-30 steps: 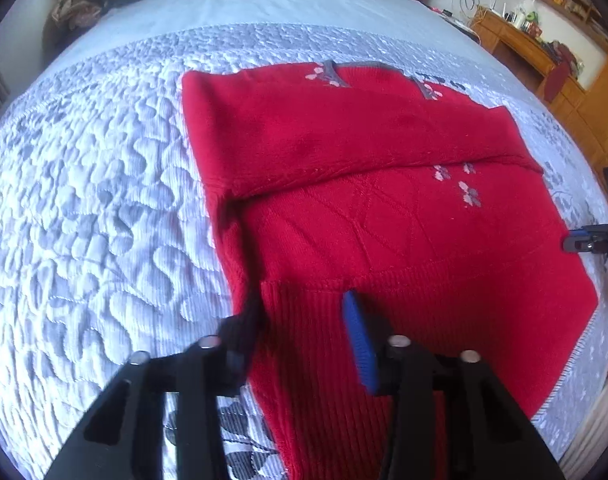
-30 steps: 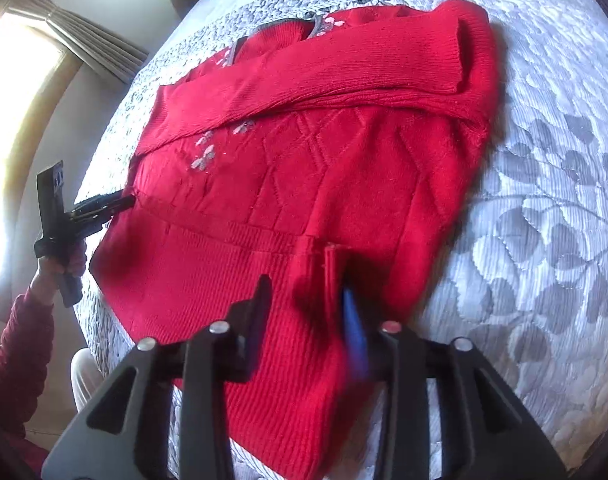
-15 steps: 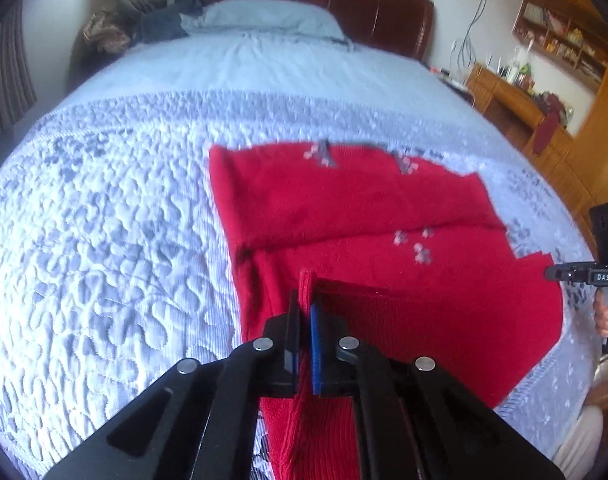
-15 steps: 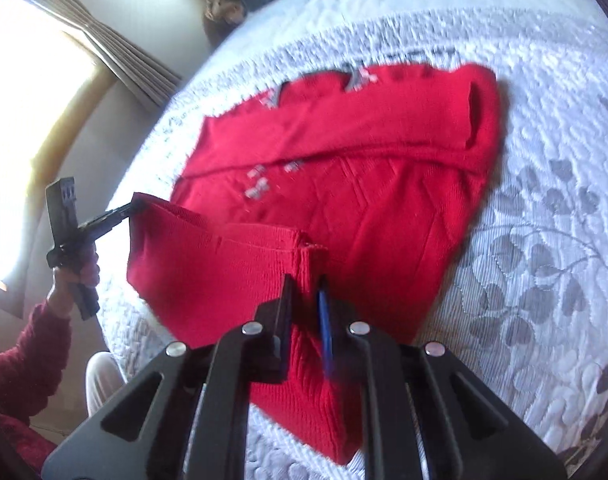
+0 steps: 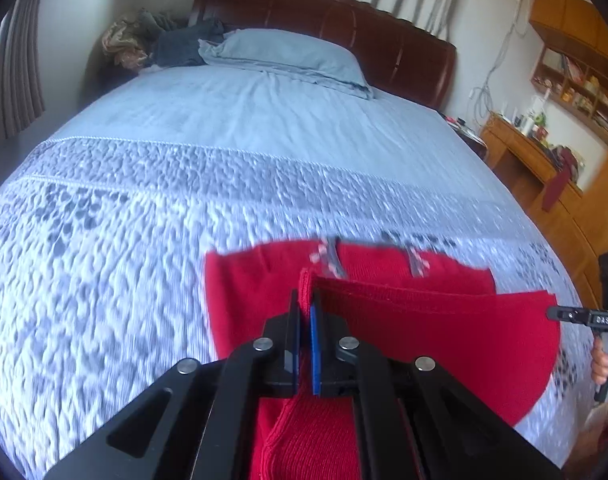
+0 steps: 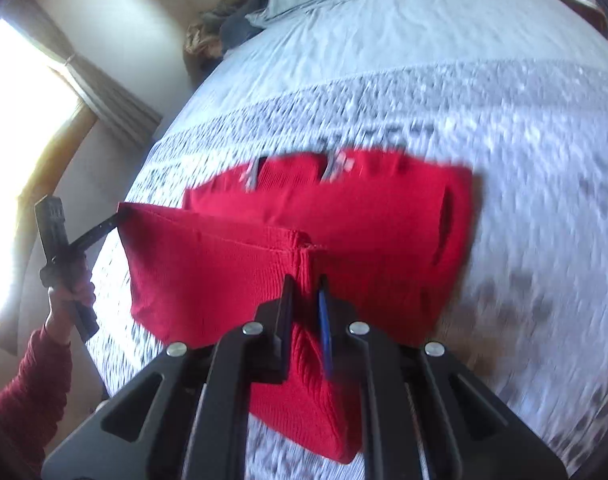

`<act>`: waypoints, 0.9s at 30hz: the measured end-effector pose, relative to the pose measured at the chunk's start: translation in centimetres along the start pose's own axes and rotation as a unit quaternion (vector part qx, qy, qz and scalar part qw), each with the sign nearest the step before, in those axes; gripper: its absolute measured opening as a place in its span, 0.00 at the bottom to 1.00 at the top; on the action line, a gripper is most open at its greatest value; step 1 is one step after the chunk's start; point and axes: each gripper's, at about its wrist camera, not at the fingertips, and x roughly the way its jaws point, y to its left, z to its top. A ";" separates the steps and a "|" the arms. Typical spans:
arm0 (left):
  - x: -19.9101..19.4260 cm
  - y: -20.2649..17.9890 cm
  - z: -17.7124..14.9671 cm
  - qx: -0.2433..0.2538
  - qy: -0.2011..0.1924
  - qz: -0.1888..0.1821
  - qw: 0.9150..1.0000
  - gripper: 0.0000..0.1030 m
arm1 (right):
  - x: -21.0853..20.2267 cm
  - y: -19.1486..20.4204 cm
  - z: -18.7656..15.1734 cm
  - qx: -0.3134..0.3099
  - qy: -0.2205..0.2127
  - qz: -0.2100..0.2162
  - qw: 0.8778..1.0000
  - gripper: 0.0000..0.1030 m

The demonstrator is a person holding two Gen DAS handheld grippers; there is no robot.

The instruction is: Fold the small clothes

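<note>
A red knitted sweater (image 5: 444, 328) lies on the grey quilt (image 5: 104, 264), collar at the far end and sleeves folded across the chest. Its ribbed bottom hem is lifted off the bed and stretched between both grippers. My left gripper (image 5: 304, 296) is shut on the hem's left corner. My right gripper (image 6: 306, 282) is shut on the hem's right corner, with red knit bunched between its pads. The right gripper (image 5: 576, 314) also shows at the right edge of the left wrist view. In the right wrist view the left gripper (image 6: 100, 230) is held by a hand in a red sleeve.
A blue pillow (image 5: 288, 56) lies by the dark headboard (image 5: 324, 12), with a heap of clothes (image 5: 164, 44) beside it. A wooden desk and shelves (image 5: 544, 148) stand to the right of the bed. A bright window with curtains (image 6: 20, 120) is on the left.
Both grippers went from open around the hem to shut on it. They then rose and carried the hem up off the quilt, toward the collar end.
</note>
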 end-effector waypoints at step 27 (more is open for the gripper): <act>7.8 4.8 -0.7 -0.034 0.145 0.071 0.986 0.70 | 8.2 -6.9 6.5 0.084 0.053 -0.115 0.988 0.67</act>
